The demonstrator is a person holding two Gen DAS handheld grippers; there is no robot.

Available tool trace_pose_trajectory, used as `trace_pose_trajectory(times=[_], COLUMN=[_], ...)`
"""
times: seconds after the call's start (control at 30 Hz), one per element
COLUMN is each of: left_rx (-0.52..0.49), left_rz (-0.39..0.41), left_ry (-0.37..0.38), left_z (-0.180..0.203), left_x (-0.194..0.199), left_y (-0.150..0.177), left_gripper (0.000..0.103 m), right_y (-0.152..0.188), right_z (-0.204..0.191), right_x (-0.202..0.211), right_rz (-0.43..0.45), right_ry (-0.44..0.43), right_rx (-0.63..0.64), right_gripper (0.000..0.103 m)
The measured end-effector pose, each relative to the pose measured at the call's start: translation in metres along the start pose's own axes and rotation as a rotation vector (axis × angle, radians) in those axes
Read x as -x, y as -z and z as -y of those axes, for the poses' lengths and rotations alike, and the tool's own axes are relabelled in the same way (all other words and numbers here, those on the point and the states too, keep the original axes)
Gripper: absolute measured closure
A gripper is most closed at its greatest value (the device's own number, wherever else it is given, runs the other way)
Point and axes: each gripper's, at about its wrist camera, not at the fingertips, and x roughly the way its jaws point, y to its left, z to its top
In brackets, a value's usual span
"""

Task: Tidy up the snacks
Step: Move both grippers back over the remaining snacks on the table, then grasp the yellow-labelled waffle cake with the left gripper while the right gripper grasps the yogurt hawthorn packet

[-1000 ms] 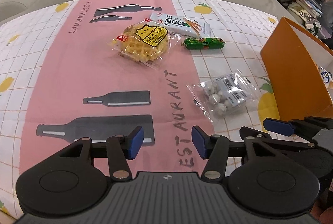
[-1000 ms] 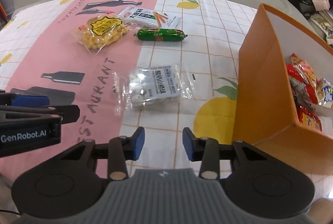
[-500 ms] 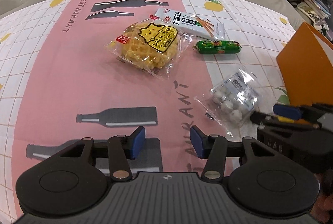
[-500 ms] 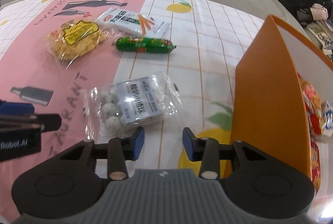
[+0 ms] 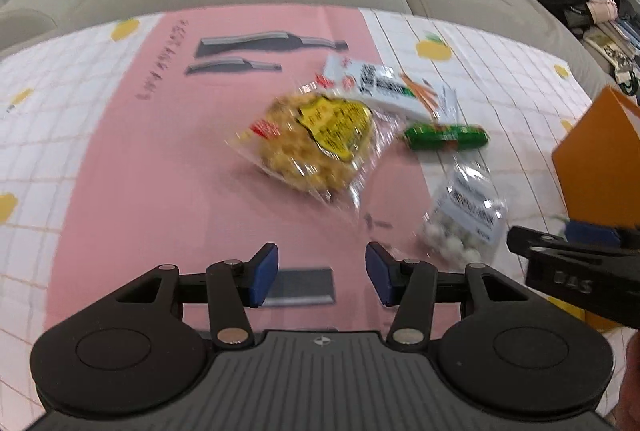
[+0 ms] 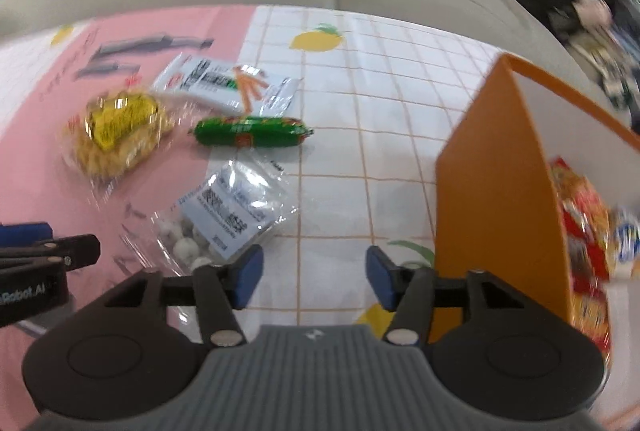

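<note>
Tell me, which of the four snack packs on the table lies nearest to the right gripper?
The clear bag of white balls. It lies just before the right gripper, whose jaws are opening, empty; the green sausage, yellow snack and white pack lie farther off.

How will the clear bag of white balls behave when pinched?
The clear bag of white balls probably goes floppy: thin, crinkled film lying flat. The loose balls bunched at one end will likely shift and sag. The glossy film may slip.
</note>
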Motion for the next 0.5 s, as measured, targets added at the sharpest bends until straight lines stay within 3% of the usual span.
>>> trace_pose_trajectory(times=[0.13,0.33,0.5], left_rx=[-0.056,-0.205,-0.305], left_rz=[0.054,0.126,0.152], left_ry=[-0.008,-0.018,0.075], left_z=[-0.005,-0.005,-0.012], left_x=[0.004,-0.001,-0.009], left_y=[-0.010,-0.026,-0.040], left_gripper=[0.031,0.021,0.015], right_y=[-0.003,-0.012,-0.018], right_z=[0.005,-0.002,-0.007], right_x=[0.010,0.002,-0.013], right_rz=[0.021,-0.012,-0.060], right_ry=[-0.039,-0.112,-0.123], right_rx=[-0.163,-0.290,-0.330], right_gripper=[0.020,0.009,0.008])
